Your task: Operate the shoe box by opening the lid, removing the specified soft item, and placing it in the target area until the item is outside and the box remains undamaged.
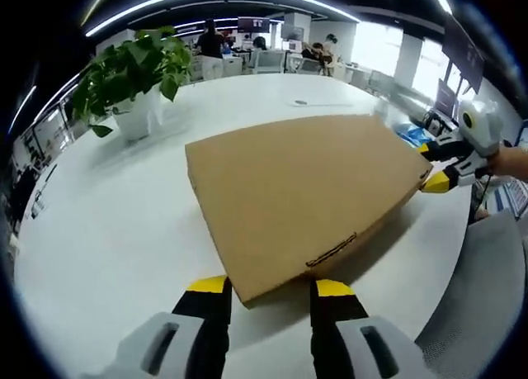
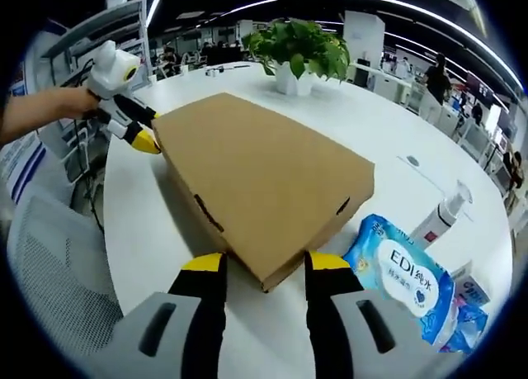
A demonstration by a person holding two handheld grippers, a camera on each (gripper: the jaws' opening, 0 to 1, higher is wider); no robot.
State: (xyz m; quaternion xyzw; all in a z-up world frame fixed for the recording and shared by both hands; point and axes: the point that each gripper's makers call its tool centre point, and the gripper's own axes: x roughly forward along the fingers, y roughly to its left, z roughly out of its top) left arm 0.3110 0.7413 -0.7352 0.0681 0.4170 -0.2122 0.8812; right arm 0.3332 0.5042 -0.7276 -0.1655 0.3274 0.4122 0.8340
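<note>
While the shoe box (image 1: 301,193) lies closed, the left gripper (image 1: 270,290) and right gripper (image 2: 264,265) straddle opposite corners, jaws apart.

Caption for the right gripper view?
Open right gripper straddles a corner of the closed box; wipes pack beside it.

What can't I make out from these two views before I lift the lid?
- Soft item: hidden by the closed shoe box lid, both views.
- Wipes pack small print: blurred, right gripper view.
- Right gripper: jaw grip on the box corner too small to tell, left gripper view.
</note>
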